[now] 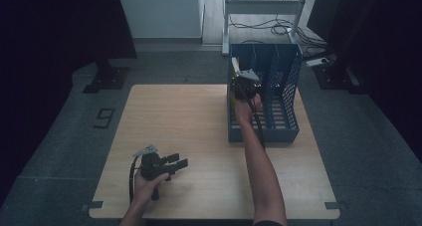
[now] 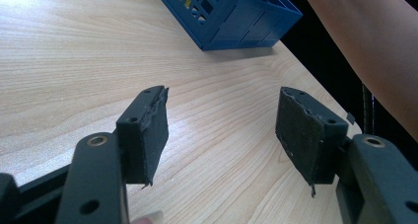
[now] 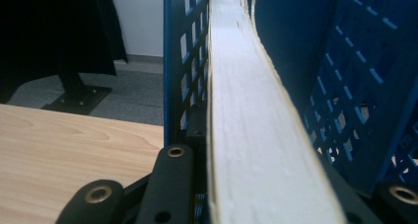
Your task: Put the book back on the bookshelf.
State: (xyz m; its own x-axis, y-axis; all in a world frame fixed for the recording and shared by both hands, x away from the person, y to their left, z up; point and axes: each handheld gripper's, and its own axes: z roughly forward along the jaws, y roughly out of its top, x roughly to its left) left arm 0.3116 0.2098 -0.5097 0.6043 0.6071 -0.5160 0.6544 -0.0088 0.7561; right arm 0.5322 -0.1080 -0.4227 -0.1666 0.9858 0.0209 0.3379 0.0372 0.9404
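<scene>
Nearest the person, the left gripper (image 1: 175,165) rests low over the bare front part of the wooden table (image 1: 199,136), well apart from the work; in the left gripper view its two black foam-faced jaws stand wide apart with nothing between them but wood grain. Farther off, across the table toward its right rear, the right gripper (image 1: 238,81) reaches into the blue file rack (image 1: 291,131), a perforated plastic rack with upright dividers that stands at the table's far right side. In the right gripper view its jaws are clamped on a book (image 3: 246,135), seen edge-on: a thick block of pale pages with thin yellowish covers, standing upright in the rack's leftmost compartment, just beside the perforated side wall. The book looks moderately heavy for its size and fairly stiff along the spine, yet the page block appears to bow a little toward the far end, so I judge it a softcover that can flex and splay if held by a corner. The covers seem smooth, so a grip by pressure alone could slip; the foam pads should help. The best hold, to my eye, is the one shown: across the full thickness, both covers squeezed together, close to the middle of the edge so the weight hangs evenly. The rack itself seems light and may slide or tip if the book drags against a divider.
</scene>
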